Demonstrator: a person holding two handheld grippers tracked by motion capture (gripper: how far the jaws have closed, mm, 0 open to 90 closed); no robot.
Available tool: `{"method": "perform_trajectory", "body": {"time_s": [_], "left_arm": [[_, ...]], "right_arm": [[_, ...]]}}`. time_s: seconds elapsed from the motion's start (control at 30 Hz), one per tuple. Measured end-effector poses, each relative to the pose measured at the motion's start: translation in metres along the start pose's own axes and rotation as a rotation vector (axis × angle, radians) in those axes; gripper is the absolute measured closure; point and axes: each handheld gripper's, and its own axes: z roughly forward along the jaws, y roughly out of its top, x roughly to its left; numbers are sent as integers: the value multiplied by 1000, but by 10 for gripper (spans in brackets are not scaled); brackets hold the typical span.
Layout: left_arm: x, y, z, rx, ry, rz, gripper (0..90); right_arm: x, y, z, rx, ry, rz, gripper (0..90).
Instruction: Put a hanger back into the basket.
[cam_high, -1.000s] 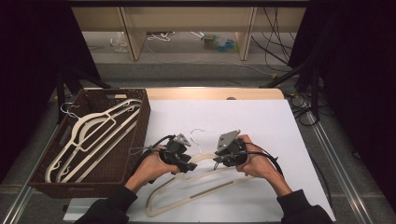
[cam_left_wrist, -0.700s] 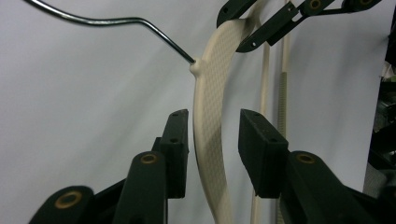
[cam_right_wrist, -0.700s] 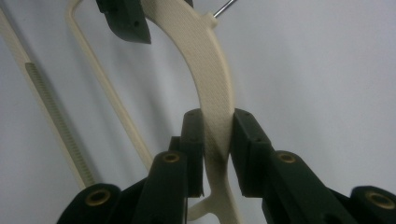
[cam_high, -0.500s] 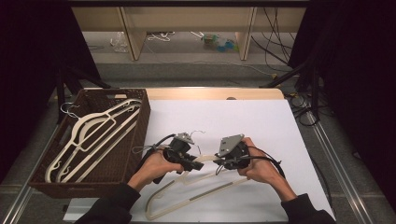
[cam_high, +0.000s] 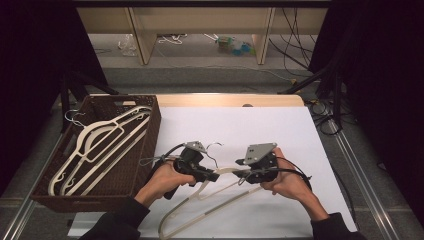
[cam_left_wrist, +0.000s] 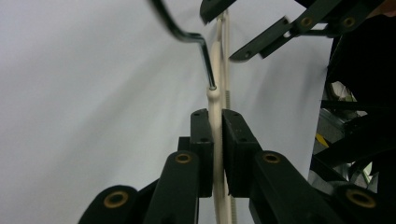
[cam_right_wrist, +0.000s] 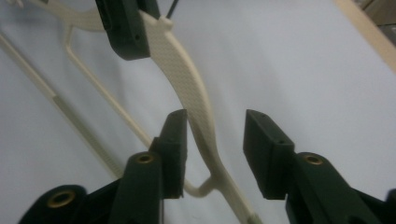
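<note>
Nearest you, your left gripper is clamped tight on the neck of the cream plastic hanger, just below where the metal hook enters it; its jaws have just been closing onto that neck. Your right gripper has just been opening: its jaws now stand apart around the hanger's shoulder arm, one pad close against it, the other clear, so it no longer presses.

The hanger lies on the white table between your hands, most of its frame running back toward you. It should be light and stiff, with thin rails that may flex and a smooth surface that could slip; the broad neck is likely the surest hold.

A second ago the right gripper held the hanger and the left stood half open. Farther left, the brown basket holds more hangers, unchanged as far as I can tell.
</note>
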Motion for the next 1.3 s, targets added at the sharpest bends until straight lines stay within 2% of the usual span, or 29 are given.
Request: {"method": "perform_trajectory", "body": {"time_s": [0.07,0.13,0.2,0.3,0.4,0.53,0.63,0.73,0.8,0.87,1.0,1.1,1.17,1.3], "left_arm": [[-3,2,-4,-2,10,8,844],[-5,6,-10,-3,21,33,853],[-8,8,-14,-1,60,54,853],[-6,11,-21,2,78,47,854],[-3,15,-29,6,114,33,853],[0,21,-49,-39,133,-8,853],[1,25,-74,-123,113,-46,853],[1,30,-100,-191,95,-59,853],[0,33,-116,-232,108,-64,853],[-1,36,-132,-257,123,-65,853],[1,38,-169,-306,125,-78,854],[6,34,-203,-357,142,-113,853],[10,32,-219,-373,150,-119,853],[18,27,-250,-392,208,-138,853]], "right_arm": [[-1,-3,-12,-27,-14,31,569],[1,-8,-27,-59,-38,63,554],[2,-12,-34,-70,-42,82,545],[6,-21,-47,-89,-61,99,531],[10,-29,-56,-94,-70,118,523],[14,-37,-64,-102,-78,128,522],[17,-41,-70,-119,-85,144,511],[21,-42,-76,-143,-86,153,498],[24,-44,-77,-152,-79,153,474],[26,-48,-75,-155,-78,165,443],[29,-54,-72,-145,-73,190,401],[31,-59,-72,-142,-62,195,393],[31,-62,-71,-141,-68,207,378],[32,-65,-71,-128,-68,220,362]]}}
